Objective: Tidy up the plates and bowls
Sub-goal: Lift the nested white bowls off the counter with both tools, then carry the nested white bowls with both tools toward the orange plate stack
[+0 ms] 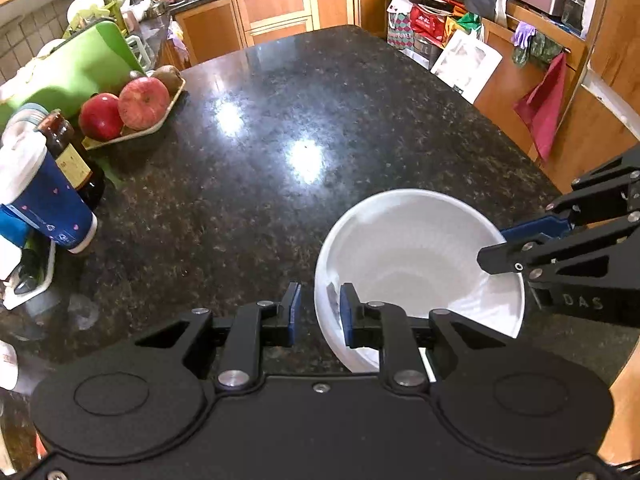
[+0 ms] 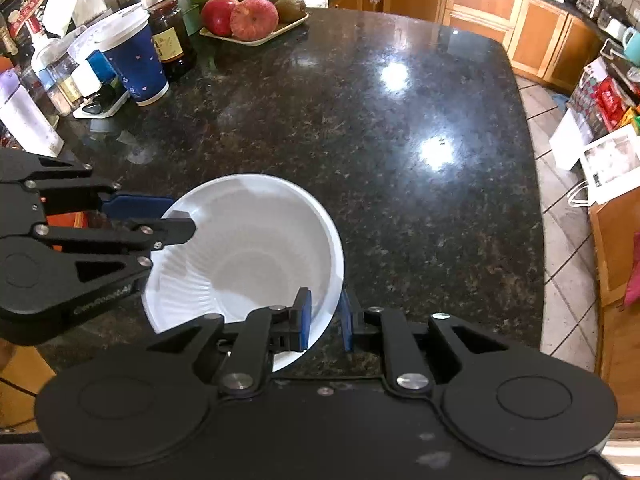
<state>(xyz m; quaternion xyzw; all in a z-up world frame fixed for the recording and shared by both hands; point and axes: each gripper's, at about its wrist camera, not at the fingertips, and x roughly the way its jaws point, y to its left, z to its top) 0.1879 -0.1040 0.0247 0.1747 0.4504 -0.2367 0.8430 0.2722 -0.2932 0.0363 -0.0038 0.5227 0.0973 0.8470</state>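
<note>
Both wrist views look steeply down from close above the dark granite counter (image 1: 248, 128), the left from the bowl's (image 1: 420, 256) left, the right from its right, sharing the bowl, counter and far-left fruit tray (image 2: 256, 40).

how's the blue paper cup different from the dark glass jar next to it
The blue paper cup is printed with small hearts and has a white lid; the dark glass jar has a yellowish label and a dark red cap. The cup narrows toward its base; the jar widens below its cap. The cup stands taller than the jar. Both are upright, capped, side by side on the black granite counter.
</note>
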